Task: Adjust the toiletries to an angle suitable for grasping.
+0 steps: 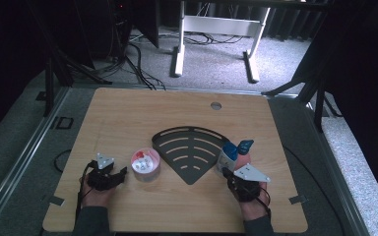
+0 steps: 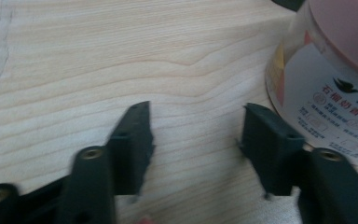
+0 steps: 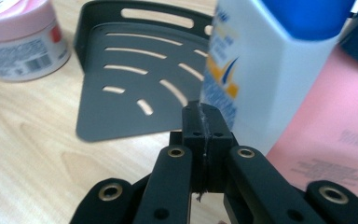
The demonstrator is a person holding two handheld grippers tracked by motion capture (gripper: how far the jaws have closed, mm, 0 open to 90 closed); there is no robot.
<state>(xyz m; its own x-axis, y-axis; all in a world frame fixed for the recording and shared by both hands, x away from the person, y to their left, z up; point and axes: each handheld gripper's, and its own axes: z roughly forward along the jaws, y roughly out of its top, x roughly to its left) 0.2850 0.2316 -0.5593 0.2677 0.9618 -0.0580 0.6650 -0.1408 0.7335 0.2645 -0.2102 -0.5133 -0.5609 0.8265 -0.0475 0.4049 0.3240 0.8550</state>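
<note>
Your left gripper sits low at the near left of the wooden table, with its jaws standing partly apart and nothing between them; in the left gripper view you see bare wood grain in the gap. The pink-lidded jar stands upright just beside that gripper, toward the table's middle, and in the left gripper view its labelled wall rises right next to one jaw, close enough that you cannot tell whether the jaw touches it. Your right gripper is at the near right, and its jaws are pressed flat together with nothing caught in them, as the right gripper view shows. Right in front of those closed tips stands the white bottle with a blue cap, upright, and close against it a pink bottle with a dark blue cap. From above, both bottles stand at the near right edge of the black fan-shaped slotted shelf, which lies flat in the middle of the table between the jar and the bottles. The jar stands just off the shelf's left edge.
</note>
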